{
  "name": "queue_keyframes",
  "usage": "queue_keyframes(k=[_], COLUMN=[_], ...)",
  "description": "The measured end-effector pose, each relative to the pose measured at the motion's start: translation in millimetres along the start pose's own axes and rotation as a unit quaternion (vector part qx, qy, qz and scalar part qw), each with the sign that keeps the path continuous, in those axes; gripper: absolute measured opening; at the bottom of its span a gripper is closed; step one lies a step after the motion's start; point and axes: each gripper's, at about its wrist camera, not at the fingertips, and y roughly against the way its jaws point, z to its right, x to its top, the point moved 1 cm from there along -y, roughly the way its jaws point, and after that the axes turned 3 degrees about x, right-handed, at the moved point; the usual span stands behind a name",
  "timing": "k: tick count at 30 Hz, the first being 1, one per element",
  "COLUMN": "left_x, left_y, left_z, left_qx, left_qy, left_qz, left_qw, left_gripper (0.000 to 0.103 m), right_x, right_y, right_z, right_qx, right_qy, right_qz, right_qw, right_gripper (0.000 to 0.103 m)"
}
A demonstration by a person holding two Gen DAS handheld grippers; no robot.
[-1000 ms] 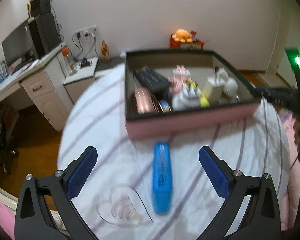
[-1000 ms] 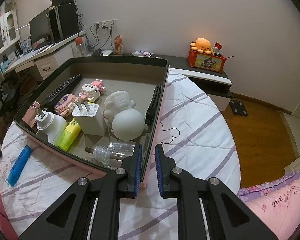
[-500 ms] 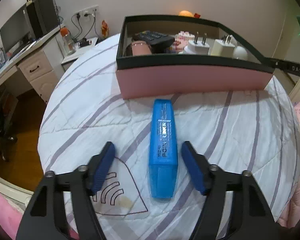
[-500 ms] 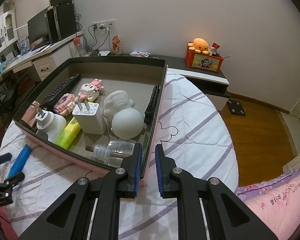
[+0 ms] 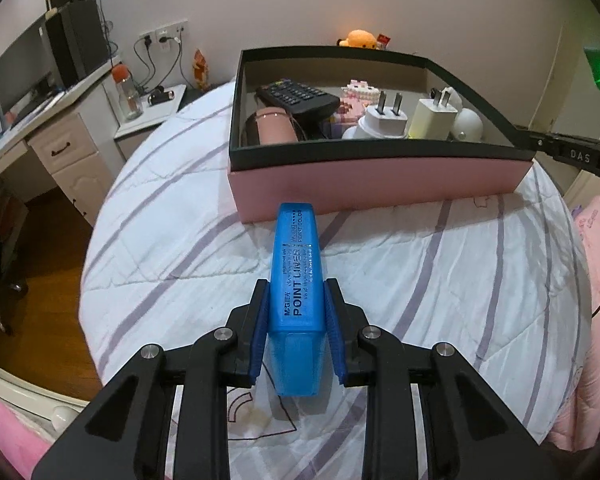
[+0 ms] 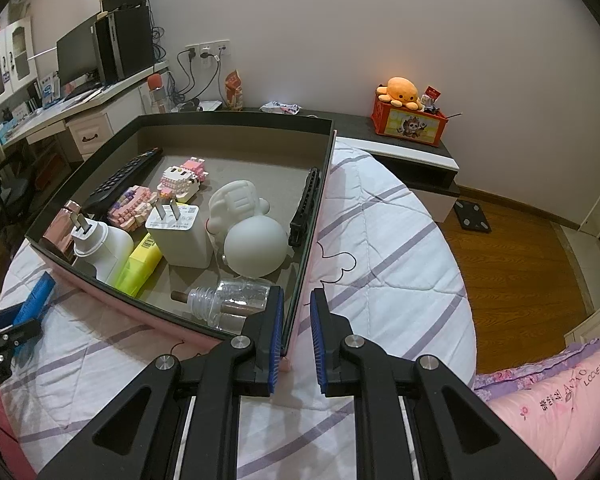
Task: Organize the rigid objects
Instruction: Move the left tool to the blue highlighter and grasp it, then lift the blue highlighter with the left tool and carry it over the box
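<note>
My left gripper point(image 5: 296, 300) is shut on a blue highlighter pen point(image 5: 298, 276) and holds it over the bed, just in front of the pink box point(image 5: 380, 184). The pen also shows at the left edge of the right wrist view point(image 6: 34, 298). My right gripper point(image 6: 295, 312) is shut on the near right corner wall of the pink box point(image 6: 296, 280). The box holds a remote point(image 6: 124, 178), chargers point(image 6: 180, 234), a yellow highlighter point(image 6: 140, 266), a white lamp toy point(image 6: 256, 244), a clear bottle point(image 6: 232, 300) and brick figures point(image 6: 182, 178).
The box sits on a round bed with a white, purple-striped cover point(image 5: 440, 280). A desk with drawers and a monitor point(image 5: 40, 120) stands at the left. A low shelf with an orange plush point(image 6: 404, 92) runs along the wall. Pink bedding point(image 6: 552, 396) lies at the right.
My left gripper came down over the blue highlighter, closed on it, and lifted it off the cover. The right gripper has stayed shut on the box corner.
</note>
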Motion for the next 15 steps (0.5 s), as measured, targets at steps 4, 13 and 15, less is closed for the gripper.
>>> queue_keyframes(k=[4, 13, 15], left_x=[3, 28, 37], left_y=[12, 41, 47], left_z=[0, 3, 5], left_qx=[0.001, 0.006, 0.007], left_qy=[-0.007, -0.031, -0.037], left_qz=[0.012, 0.048, 0.056], left_qw=[0.9999, 0.9984, 0.9977], left_gripper=[0.027, 0.027, 0.027], right_x=[-1, -1, 0], right_y=[1, 1, 1], right_z=[0, 1, 0], right_qx=[0.001, 0.005, 0.006], right_qy=[0.000, -0.003, -0.003], right_qz=[0.000, 0.002, 0.001], right_qw=[1.000, 1.000, 1.000], right_gripper=[0.013, 0.013, 0.013])
